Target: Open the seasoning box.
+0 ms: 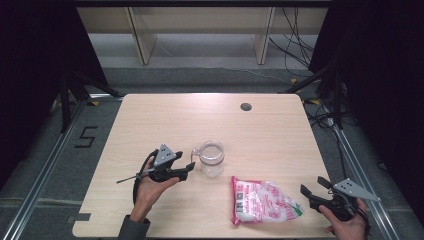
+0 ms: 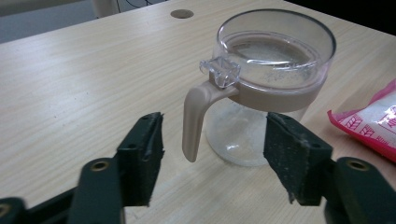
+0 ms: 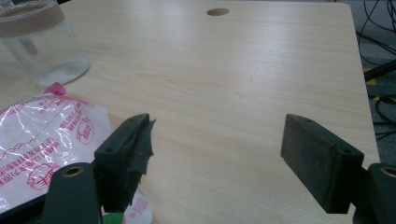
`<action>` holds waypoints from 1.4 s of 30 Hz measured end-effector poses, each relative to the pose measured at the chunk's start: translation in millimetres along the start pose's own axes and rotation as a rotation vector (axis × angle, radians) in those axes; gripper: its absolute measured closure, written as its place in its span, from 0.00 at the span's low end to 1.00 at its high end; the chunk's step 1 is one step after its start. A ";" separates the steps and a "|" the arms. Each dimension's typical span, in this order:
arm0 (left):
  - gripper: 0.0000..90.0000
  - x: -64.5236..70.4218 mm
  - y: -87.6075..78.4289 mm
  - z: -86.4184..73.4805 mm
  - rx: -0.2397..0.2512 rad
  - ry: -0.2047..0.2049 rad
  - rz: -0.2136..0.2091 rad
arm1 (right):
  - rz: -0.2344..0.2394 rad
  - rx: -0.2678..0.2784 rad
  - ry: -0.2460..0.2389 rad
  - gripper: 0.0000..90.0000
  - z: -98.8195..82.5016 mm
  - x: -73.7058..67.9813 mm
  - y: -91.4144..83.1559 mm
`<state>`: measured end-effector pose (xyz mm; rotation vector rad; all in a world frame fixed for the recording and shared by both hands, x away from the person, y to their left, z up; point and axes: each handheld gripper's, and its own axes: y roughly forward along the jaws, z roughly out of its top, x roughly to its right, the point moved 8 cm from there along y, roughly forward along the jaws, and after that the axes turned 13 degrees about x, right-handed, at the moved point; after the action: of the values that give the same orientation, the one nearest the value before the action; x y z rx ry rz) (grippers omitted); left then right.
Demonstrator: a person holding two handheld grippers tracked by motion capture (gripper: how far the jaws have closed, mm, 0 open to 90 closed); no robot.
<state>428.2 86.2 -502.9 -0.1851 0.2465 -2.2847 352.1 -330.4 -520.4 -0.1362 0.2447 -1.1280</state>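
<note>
A clear glass jug (image 1: 212, 159) with a beige collar and handle stands upright near the middle of the wooden table (image 1: 210, 120). My left gripper (image 1: 190, 168) is just left of it and open. In the left gripper view the jug's handle (image 2: 194, 121) hangs a little beyond the gap between the jaws of that gripper (image 2: 212, 154), and neither pad touches it. A pink-printed plastic bag (image 1: 262, 201) of white contents lies flat near the front edge. My right gripper (image 1: 311, 185) is to the right of the bag, open, with nothing in it (image 3: 217, 149). The bag (image 3: 42, 135) lies beside its left jaw.
A round cable hole (image 1: 245, 106) sits in the tabletop at the far right. Beyond the table stand pale wooden shelf legs (image 1: 142, 40), and loose cables (image 1: 300, 50) lie on the floor at the right. Metal floor rails (image 1: 40, 175) run along both sides of the table.
</note>
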 end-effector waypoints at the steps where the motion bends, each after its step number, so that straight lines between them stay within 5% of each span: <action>1: 0.52 0.2 -1.2 2.1 0.016 0.010 -0.002 | -0.004 0.001 0.003 0.28 0.3 0.2 -0.2; 6: 0.80 0.4 -3.6 8.9 0.052 0.029 0.006 | -0.012 -0.012 0.019 0.28 -0.7 -2.1 0.0; 8: 0.87 0.3 -2.9 11.8 0.071 0.033 0.005 | -0.007 -0.002 -0.013 0.28 0.0 -0.2 2.0; 12: 0.96 -0.1 1.3 16.8 0.093 0.028 0.010 | -0.008 -0.006 -0.003 0.28 -0.6 -1.0 2.5; 16: 0.99 1.2 7.8 24.5 0.105 0.026 0.011 | -0.013 -0.002 -0.004 0.28 -0.4 -0.6 2.2; 19: 0.99 0.4 13.3 28.3 0.085 0.065 0.011 | -0.002 -0.007 0.002 0.28 -1.0 -1.7 3.1; 30: 0.99 -7.9 24.9 32.8 0.102 0.031 0.005 | -0.009 -0.018 0.038 0.28 -0.9 -4.3 1.9; 33: 0.99 -6.9 27.5 34.0 0.093 0.088 0.016 | 0.002 -0.009 0.021 0.28 -0.2 -3.3 2.9; 35: 0.99 -6.4 27.4 33.4 0.090 0.072 0.010 | 0.000 -0.010 0.048 0.28 0.3 -5.1 2.4; 39: 0.99 -5.4 29.2 30.1 0.089 0.055 -0.006 | 0.004 0.024 -0.006 0.27 4.2 0.4 4.9; 42: 0.99 -5.5 29.4 30.2 0.092 0.049 -0.005 | 0.012 0.029 0.008 0.25 6.7 -2.3 4.2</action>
<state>459.5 67.7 -480.8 -0.0825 0.1664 -2.3023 356.6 -326.6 -514.6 -0.1050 0.2358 -1.1193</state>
